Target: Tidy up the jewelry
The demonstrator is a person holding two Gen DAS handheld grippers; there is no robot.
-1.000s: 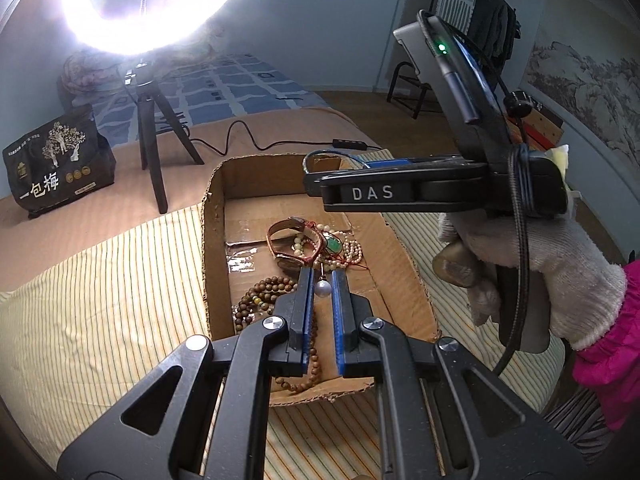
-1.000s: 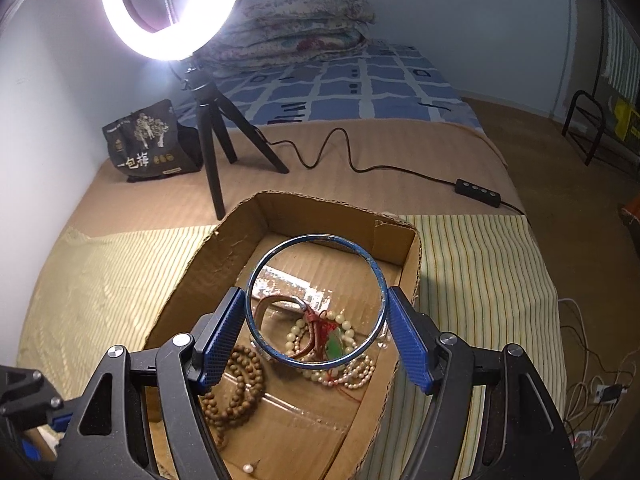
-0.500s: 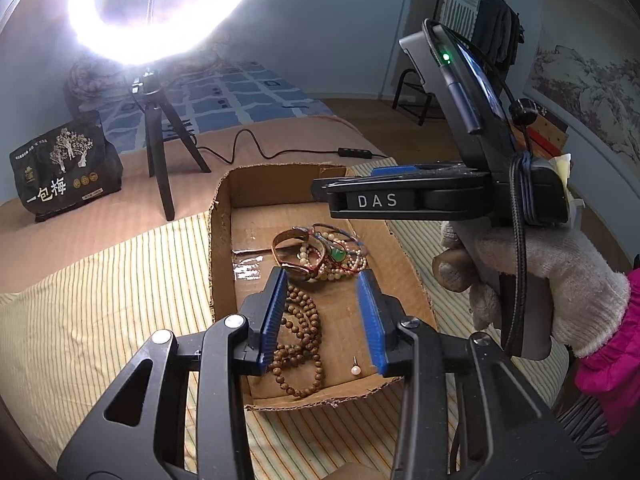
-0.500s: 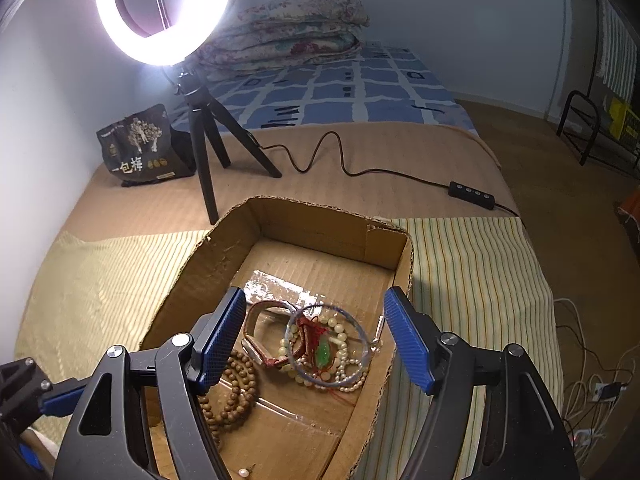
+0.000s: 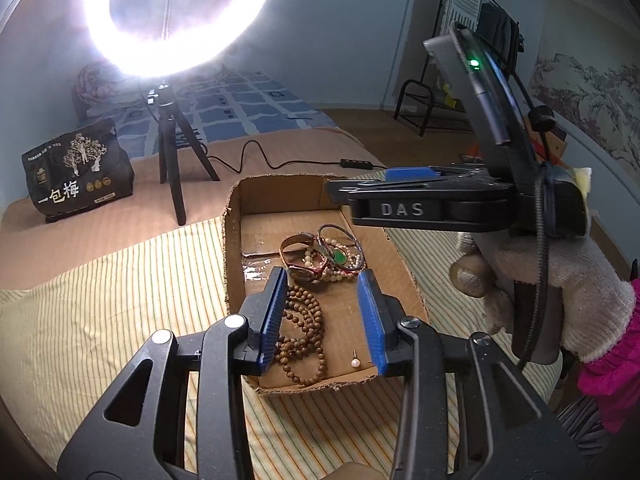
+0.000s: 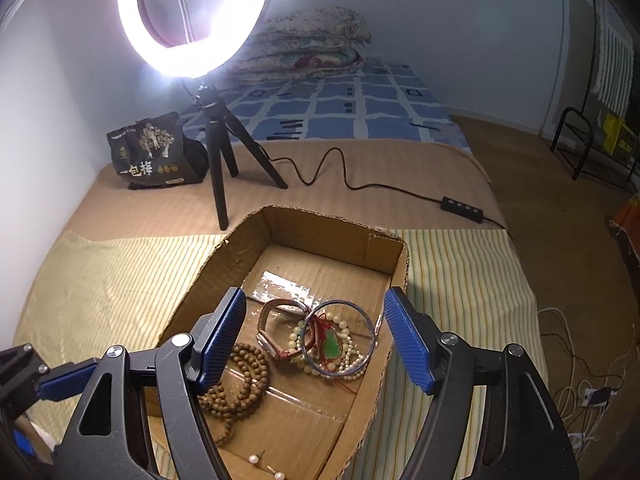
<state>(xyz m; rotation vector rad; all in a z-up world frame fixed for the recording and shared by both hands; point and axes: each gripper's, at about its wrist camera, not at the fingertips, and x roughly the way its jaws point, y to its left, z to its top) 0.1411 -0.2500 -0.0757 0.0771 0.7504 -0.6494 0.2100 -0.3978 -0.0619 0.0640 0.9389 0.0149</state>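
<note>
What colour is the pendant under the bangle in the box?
Green. The pendant sits on a red cord inside the bangle; clearest in the right wrist view.

Home bedroom: bed (image 6: 360, 120), folded quilts (image 6: 308, 44), clothes rack (image 5: 480, 40).

Hidden: your wooden bead strand (image 5: 304, 332) partly behind the left fingers (image 5: 274, 316) | Cut off: pearl earring (image 6: 279, 476) at the right view's bottom edge | Unreadable: ring light (image 5: 176, 12) centre, glare-washed
</note>
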